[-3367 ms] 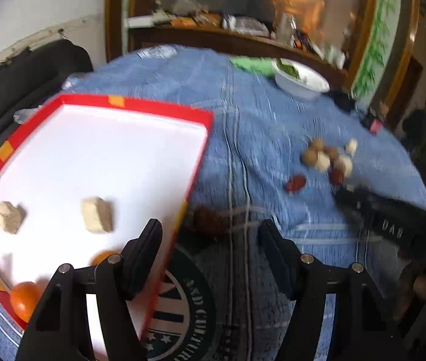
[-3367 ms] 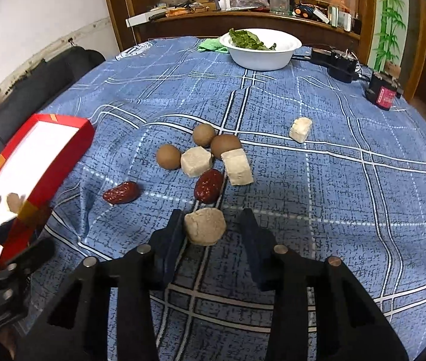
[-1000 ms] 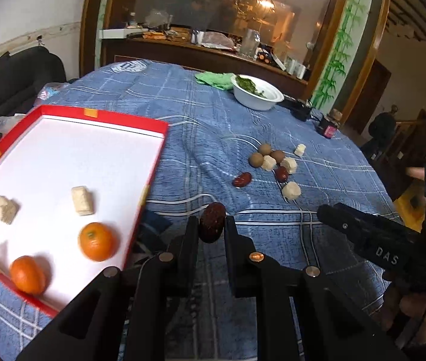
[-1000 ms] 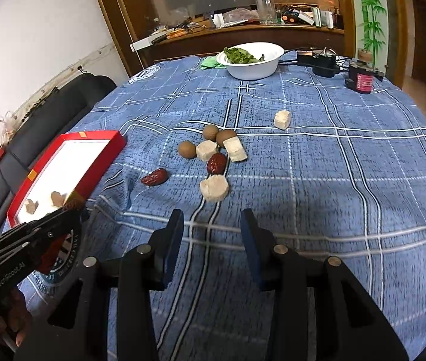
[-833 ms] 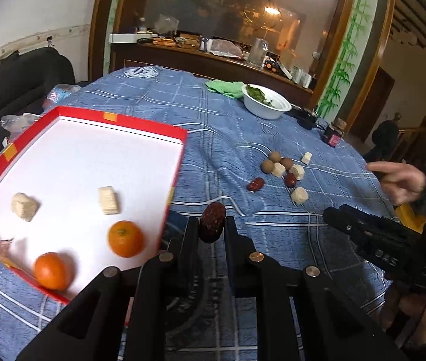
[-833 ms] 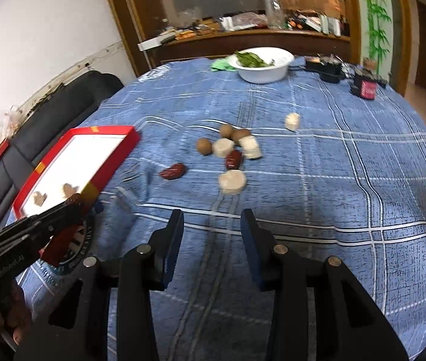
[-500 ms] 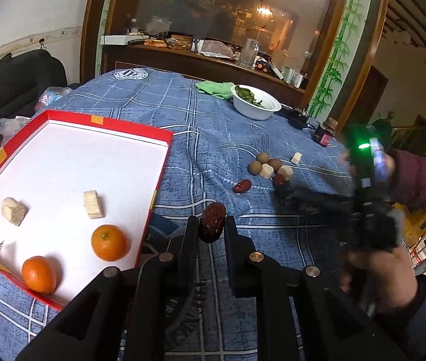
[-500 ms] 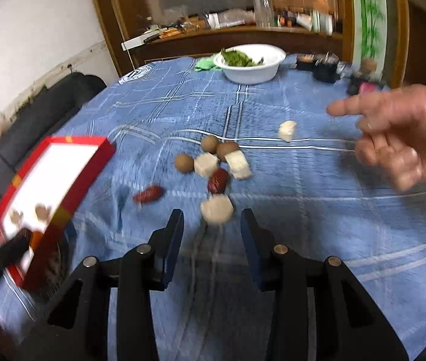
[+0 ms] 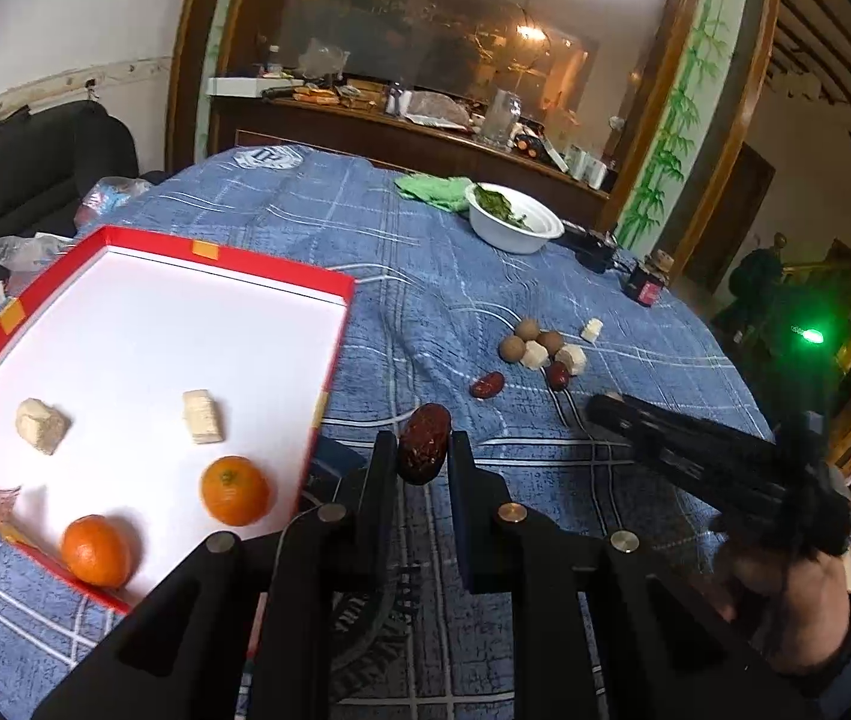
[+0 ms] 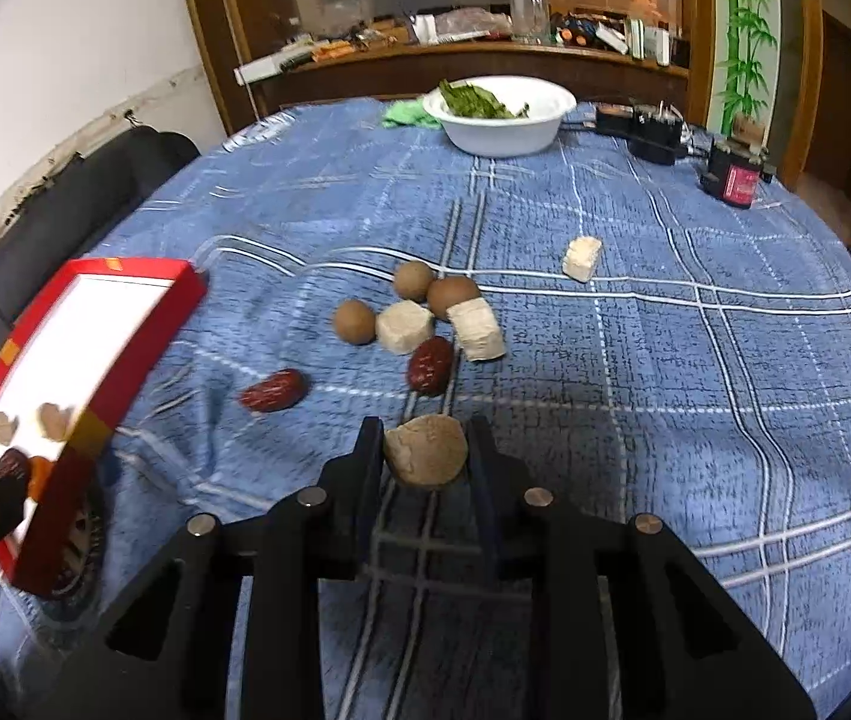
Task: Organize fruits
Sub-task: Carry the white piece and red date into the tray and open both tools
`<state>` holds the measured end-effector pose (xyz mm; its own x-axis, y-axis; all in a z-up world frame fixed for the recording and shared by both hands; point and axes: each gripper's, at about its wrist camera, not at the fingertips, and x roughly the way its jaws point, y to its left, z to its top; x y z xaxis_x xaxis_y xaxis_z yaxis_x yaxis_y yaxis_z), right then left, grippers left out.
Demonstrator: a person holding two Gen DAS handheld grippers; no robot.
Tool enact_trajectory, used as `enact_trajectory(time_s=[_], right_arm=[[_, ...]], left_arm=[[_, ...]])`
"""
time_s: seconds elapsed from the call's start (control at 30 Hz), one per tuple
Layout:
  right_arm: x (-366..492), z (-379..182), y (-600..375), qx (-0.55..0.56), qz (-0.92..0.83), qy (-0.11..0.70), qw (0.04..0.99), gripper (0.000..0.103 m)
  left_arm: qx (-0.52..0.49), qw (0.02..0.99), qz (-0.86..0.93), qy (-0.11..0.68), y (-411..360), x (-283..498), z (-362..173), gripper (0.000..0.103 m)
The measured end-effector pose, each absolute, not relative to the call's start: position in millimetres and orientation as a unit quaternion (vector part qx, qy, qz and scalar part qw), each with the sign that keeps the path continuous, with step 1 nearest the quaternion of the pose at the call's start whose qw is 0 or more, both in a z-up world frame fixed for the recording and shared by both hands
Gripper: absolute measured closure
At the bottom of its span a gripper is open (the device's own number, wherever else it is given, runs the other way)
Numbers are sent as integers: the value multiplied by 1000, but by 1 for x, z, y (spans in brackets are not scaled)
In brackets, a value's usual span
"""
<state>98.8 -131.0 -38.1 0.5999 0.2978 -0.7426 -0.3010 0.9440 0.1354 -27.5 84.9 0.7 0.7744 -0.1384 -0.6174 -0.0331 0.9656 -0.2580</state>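
Observation:
My left gripper (image 9: 422,450) is shut on a dark red date (image 9: 423,443), held above the blue cloth just right of the red-rimmed white tray (image 9: 269,273). The tray holds two oranges (image 9: 235,490) and two beige cakes (image 9: 203,416). My right gripper (image 10: 425,447) is around a round beige cake (image 10: 425,449), its fingers touching both sides. Ahead of it lie two red dates (image 10: 273,390), three brown longans (image 10: 354,321) and several beige cakes (image 10: 404,326). The right gripper (image 9: 599,408) also shows in the left wrist view.
A white bowl of greens (image 10: 500,114) and a green cloth (image 9: 434,189) stand at the table's far side, with black chargers (image 10: 644,123) and a small red-labelled jar (image 10: 737,177). A dark sofa (image 9: 11,180) lies left of the table.
The right gripper came down and forward over the round beige cake and closed onto it. The left gripper holds the date near the tray's right edge, barely moved. The hand has gone from the right view.

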Motion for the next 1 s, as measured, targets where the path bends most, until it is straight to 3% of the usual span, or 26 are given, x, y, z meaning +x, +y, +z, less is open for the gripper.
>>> enact_trajectory(time_s=[0.5,1.0], right_arm=[[27,19,-64,3,304,350,886,73],[49,4,50,-32,358,367,858,73]], left_arm=[[-137,934,71,323,140,-53,14,88],[-130,911,179,349,199,-31,6,88]])
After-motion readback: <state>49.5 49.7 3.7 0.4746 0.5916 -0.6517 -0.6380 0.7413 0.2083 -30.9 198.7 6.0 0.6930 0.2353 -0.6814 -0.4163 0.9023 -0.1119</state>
